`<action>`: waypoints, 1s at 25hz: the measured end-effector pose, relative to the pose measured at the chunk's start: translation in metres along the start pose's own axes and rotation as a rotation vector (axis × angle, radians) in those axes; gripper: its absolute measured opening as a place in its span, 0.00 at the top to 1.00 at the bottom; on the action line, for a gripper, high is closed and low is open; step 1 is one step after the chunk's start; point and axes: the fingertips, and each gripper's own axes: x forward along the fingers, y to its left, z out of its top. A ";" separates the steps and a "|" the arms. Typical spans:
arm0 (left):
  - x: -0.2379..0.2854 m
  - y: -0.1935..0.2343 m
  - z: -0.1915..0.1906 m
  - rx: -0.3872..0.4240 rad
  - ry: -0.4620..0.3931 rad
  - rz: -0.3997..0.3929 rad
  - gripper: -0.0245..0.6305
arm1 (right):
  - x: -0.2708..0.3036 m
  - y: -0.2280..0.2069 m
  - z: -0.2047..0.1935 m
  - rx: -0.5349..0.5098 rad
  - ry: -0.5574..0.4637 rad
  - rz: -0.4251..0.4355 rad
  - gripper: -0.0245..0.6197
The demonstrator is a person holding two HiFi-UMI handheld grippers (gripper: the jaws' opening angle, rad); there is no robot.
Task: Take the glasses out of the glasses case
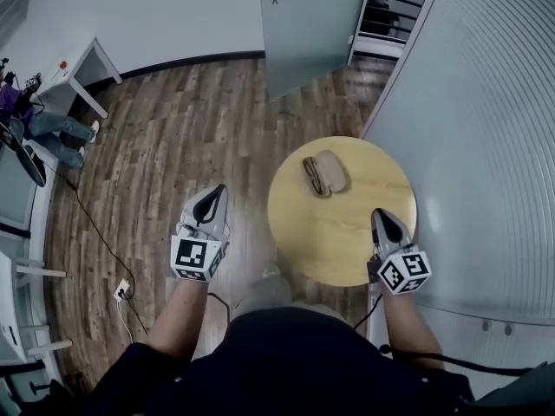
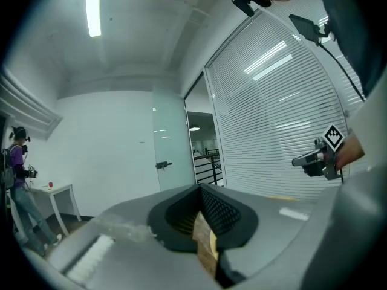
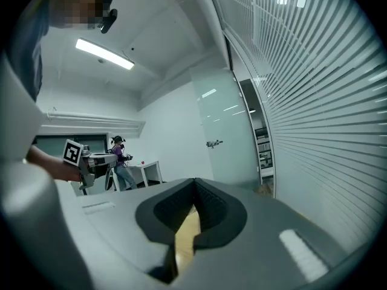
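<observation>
Your right gripper (image 1: 380,215) is closer than the left gripper (image 1: 217,191): the beige oval glasses case (image 1: 330,171) lies ahead-left of it, lengthwise away from you, near the round wooden surface's (image 1: 347,241) far edge, and both jaws are pinched together, empty.

A: what kind of room?
B: office. Frosted glass door (image 1: 308,24) with lever handle at the far side, slatted blinds wall (image 1: 486,146) on the right, wood-look plank floor (image 1: 173,128).
A: anything else?
B: white desk (image 1: 82,68) far left, a person (image 1: 52,128) beside it. Ceiling strip light (image 2: 93,8). Small round table (image 1: 347,241) near.
</observation>
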 end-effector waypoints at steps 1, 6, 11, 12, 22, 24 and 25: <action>0.011 0.007 -0.001 0.003 0.000 -0.013 0.95 | 0.011 0.000 0.001 -0.002 0.003 -0.007 0.95; 0.058 0.045 -0.011 -0.018 -0.003 -0.063 0.95 | 0.059 0.007 0.004 -0.006 0.031 -0.043 0.95; 0.102 0.063 -0.028 -0.042 0.000 -0.148 0.95 | 0.086 0.007 0.005 0.004 0.060 -0.115 0.95; 0.110 0.062 -0.033 -0.042 0.003 -0.167 0.95 | 0.090 0.005 0.002 0.008 0.066 -0.129 0.95; 0.168 0.047 -0.059 -0.088 0.029 -0.242 0.95 | 0.145 -0.012 -0.039 0.027 0.158 -0.110 0.95; 0.171 0.049 -0.063 -0.094 0.024 -0.236 0.95 | 0.157 -0.016 -0.044 0.035 0.165 -0.096 0.95; 0.177 0.052 -0.066 -0.095 0.029 -0.227 0.95 | 0.166 -0.021 -0.045 0.040 0.168 -0.092 0.95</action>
